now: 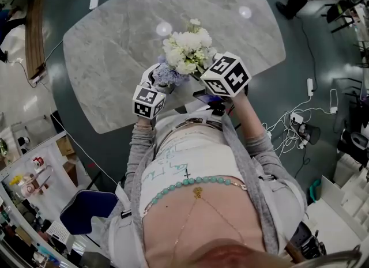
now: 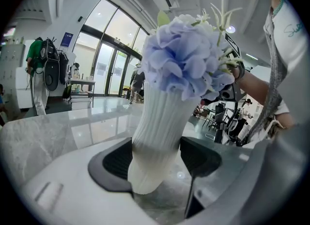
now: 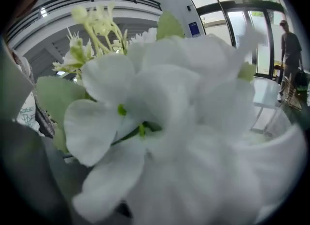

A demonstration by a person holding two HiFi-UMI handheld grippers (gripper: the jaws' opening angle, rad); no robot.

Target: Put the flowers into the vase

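Note:
A white ribbed vase (image 2: 157, 137) stands on the marble table, and my left gripper (image 2: 155, 163) is shut on its lower body with both dark pads pressing its sides. A lavender hydrangea (image 2: 186, 57) sits in the vase's mouth. In the head view the same hydrangea (image 1: 167, 75) hides the vase, just beyond my left gripper (image 1: 158, 82). A bunch of white flowers (image 1: 187, 46) rises beside it, against my right gripper (image 1: 203, 72). These white flowers (image 3: 184, 122) fill the right gripper view and hide the jaws, which are shut on the bunch.
The marble table (image 1: 115, 36) stretches away from me, its near edge just below the grippers. Cables and a power strip (image 1: 300, 124) lie on the floor at right. A blue chair (image 1: 86, 210) stands at lower left. People (image 2: 38, 74) stand far off in the hall.

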